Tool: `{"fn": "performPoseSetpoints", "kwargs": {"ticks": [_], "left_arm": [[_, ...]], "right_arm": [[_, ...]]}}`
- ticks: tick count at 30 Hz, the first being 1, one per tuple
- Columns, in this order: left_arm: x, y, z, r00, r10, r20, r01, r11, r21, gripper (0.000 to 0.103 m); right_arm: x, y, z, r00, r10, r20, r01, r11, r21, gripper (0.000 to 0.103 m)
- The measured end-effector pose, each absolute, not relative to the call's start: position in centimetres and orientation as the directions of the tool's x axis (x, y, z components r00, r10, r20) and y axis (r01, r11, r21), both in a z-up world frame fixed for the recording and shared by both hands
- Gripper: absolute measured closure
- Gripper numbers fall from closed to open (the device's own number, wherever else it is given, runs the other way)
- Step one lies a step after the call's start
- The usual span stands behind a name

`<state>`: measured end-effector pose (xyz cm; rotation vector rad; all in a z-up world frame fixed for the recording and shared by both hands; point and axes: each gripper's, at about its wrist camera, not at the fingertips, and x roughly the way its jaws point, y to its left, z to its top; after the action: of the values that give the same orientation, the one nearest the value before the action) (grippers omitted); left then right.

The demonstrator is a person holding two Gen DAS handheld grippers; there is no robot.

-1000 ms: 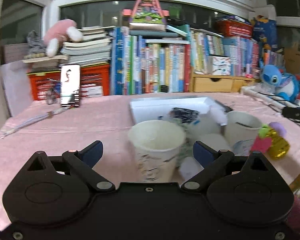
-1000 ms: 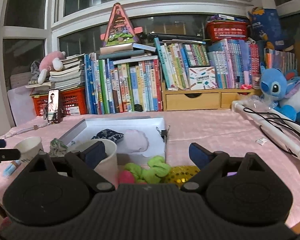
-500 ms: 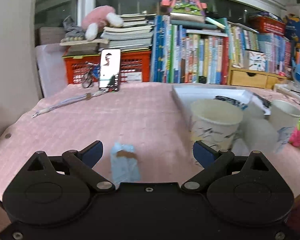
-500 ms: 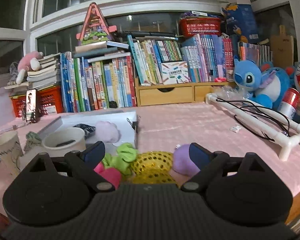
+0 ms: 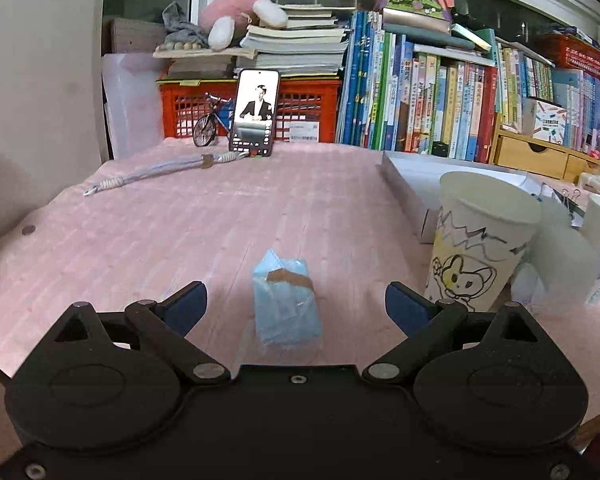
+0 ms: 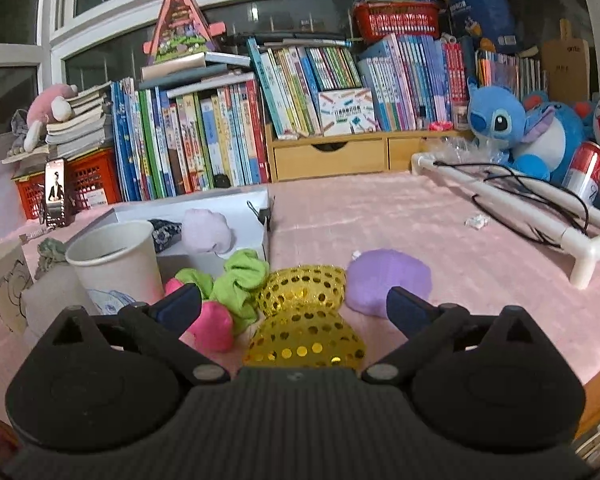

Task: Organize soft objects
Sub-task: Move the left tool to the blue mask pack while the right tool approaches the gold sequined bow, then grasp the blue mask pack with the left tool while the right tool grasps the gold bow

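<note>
In the left wrist view a pale blue wrapped packet point(image 5: 286, 300) lies on the pink cloth between the wide-apart fingers of my left gripper point(image 5: 296, 306), untouched. In the right wrist view my right gripper point(image 6: 296, 306) hovers over a yellow sequinned bow point(image 6: 306, 320); its jaws are opening and its pads are clear of the bow. A green scrunchie point(image 6: 238, 280), a pink soft piece point(image 6: 212, 326) and a purple soft pad point(image 6: 388, 280) lie around it. The white tray point(image 6: 228, 204) behind holds a lilac puff point(image 6: 206, 230) and a dark patterned piece point(image 6: 164, 230).
Two paper cups point(image 6: 116, 264) point(image 5: 480, 240) stand left of the tray, beside a pale foam block point(image 5: 560, 256). A phone point(image 5: 254, 112) leans on a red crate. Books line the back. A white pipe rack point(image 6: 540, 216) with a black cable lies right. The table edge is near.
My left gripper swung left and sank, from the paper cup to the blue packet. My right gripper shifted right and down over the yellow bow, and the purple pad came into view.
</note>
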<state>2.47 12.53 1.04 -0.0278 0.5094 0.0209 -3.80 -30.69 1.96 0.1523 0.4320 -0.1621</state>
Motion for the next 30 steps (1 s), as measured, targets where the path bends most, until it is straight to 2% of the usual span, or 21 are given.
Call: {"fn": "performPoseSetpoints", "kwargs": {"ticks": [9,20,30], "left_arm": [[3.0,12.3,0.0,0.86,0.024,-0.51,-0.037,0.999,-0.015,0.018],[3.6,12.5,-0.9,0.849,0.051,-0.526,-0.071,0.997,-0.017,0.04],[3.9,12.2,-1.0,0.846,0.081,-0.526,-0.093,0.996,0.004,0.041]], "right_arm": [[-3.0,-30.4,0.9,0.879,-0.119,-0.463,0.177,0.981,0.085,0.0],[-2.3,-29.9,0.1,0.868,-0.12,-0.481,0.168,0.984,0.058,0.0],[-1.9,-29.7,-0.4,0.865,-0.124,-0.486,0.167,0.985,0.047,0.0]]}}
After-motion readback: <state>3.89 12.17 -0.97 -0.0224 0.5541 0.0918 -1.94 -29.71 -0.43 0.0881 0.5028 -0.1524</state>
